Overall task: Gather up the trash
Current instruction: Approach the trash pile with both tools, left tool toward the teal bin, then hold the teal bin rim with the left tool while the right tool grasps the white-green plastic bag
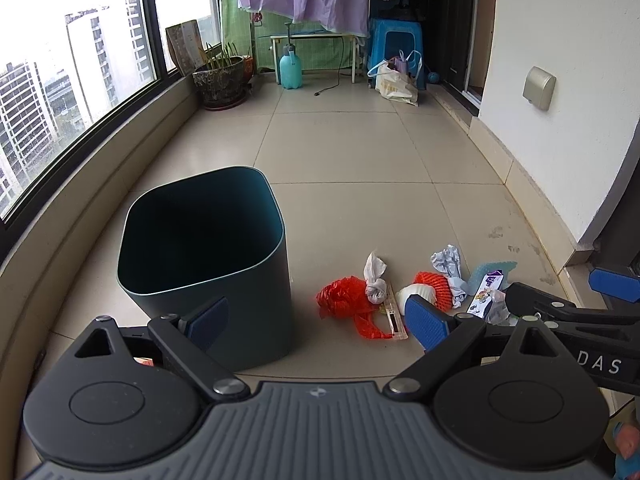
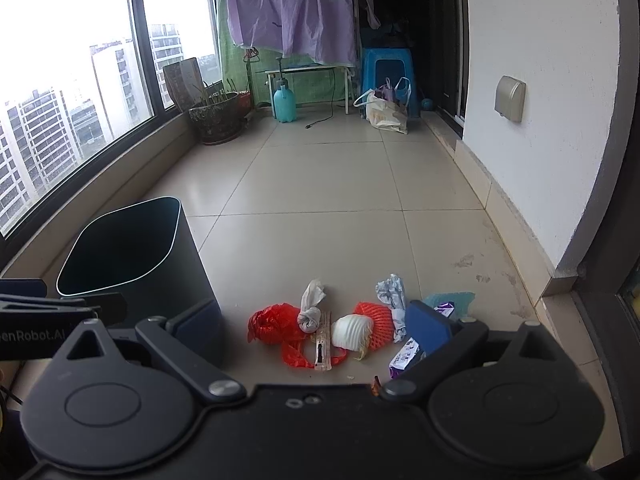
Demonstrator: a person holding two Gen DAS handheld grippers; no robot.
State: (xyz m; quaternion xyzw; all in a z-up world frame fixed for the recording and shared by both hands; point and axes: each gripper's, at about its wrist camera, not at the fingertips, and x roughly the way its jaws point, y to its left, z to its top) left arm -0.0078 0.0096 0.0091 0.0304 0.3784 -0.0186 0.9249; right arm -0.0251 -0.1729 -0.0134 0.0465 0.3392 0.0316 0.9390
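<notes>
**On the balcony floor: trash pile beside an open bin**

On the tiled floor [image 1: 340, 140], near left, stands a dark teal bin [image 1: 208, 264], upright, w/ open top. Just right of it lies the trash: red plastic bag [image 1: 346, 298], knotted white sock-like rag [image 1: 375, 280], clear strip [image 1: 394, 318], white foam net [image 2: 352, 331], orange foam net [image 2: 378, 322], crumpled paper [image 1: 448, 260], purple wrapper [image 1: 486, 294]. Left tool [image 1: 316, 322] spread wide, holding nothing, low in front of bin & pile. Right tool [image 2: 316, 330] also wide, empty, pile between its fingers. Far end: plant pot [image 1: 220, 80], sprayer [image 1: 290, 66].
</notes>
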